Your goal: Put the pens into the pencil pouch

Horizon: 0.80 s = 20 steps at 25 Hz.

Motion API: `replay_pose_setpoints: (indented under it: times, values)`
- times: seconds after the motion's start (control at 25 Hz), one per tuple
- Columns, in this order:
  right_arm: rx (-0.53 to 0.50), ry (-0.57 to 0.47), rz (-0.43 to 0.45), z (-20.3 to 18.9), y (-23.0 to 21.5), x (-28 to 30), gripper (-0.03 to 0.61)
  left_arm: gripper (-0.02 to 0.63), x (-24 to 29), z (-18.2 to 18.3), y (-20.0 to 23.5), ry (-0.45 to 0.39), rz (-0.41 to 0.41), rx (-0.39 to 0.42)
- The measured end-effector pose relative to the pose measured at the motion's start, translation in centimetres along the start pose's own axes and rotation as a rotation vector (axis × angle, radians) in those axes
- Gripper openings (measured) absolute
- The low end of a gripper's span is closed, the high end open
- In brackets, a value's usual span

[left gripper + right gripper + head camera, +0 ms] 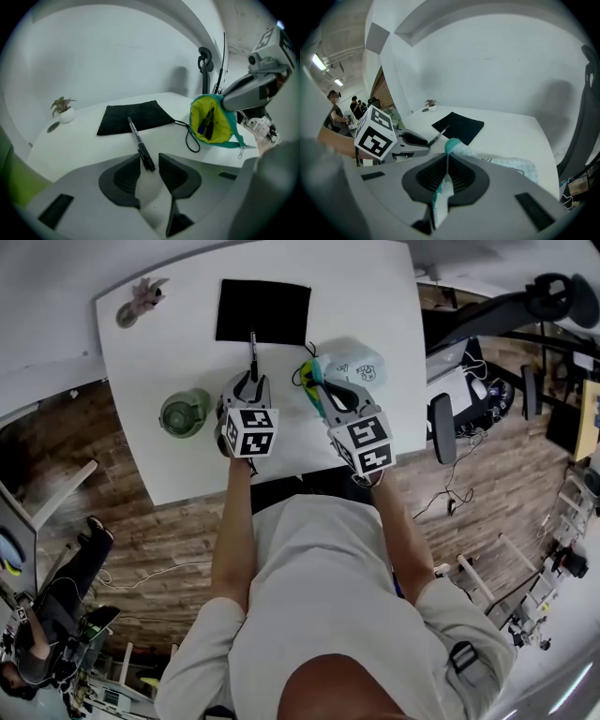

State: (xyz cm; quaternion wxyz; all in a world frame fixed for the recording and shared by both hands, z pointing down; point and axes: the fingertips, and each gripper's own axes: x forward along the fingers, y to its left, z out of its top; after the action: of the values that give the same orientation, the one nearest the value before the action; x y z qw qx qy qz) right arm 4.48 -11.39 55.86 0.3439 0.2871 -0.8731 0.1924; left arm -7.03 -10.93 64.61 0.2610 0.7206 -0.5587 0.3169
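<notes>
Your left gripper (150, 159) reaches a black pen (138, 140) lying flat on the white table (375, 296), jaws narrowly apart around its thicker near end and not clamped on it. The pen's long axis runs straight away from you, its thin far end resting on the black mat (133, 117). Just to the right, your right gripper (446, 161) is closed on the rim of the teal pencil pouch (220, 126), holding its yellow-lined mouth open toward the pen, with dark pens (207, 124) inside.

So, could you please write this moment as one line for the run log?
left tongs open around end of black pen | right tongs shut on pencil pouch rim | pouch open, pens inside
</notes>
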Motion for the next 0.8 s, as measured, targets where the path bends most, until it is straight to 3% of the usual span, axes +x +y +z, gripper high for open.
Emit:
replay_pose_setpoints:
  times: [0.44,0.8]
  values:
    - [0.01,-0.007,-0.007,0.29,-0.23,0.01,0.012,0.06,0.18,-0.07,-0.2,0.006,-0.058,-0.03]
    - [0.015,-0.013,-0.024,0.31,-0.37,-0.16,0.012,0.051,-0.24,0.56,-0.52,0.003,-0.089,-0.019]
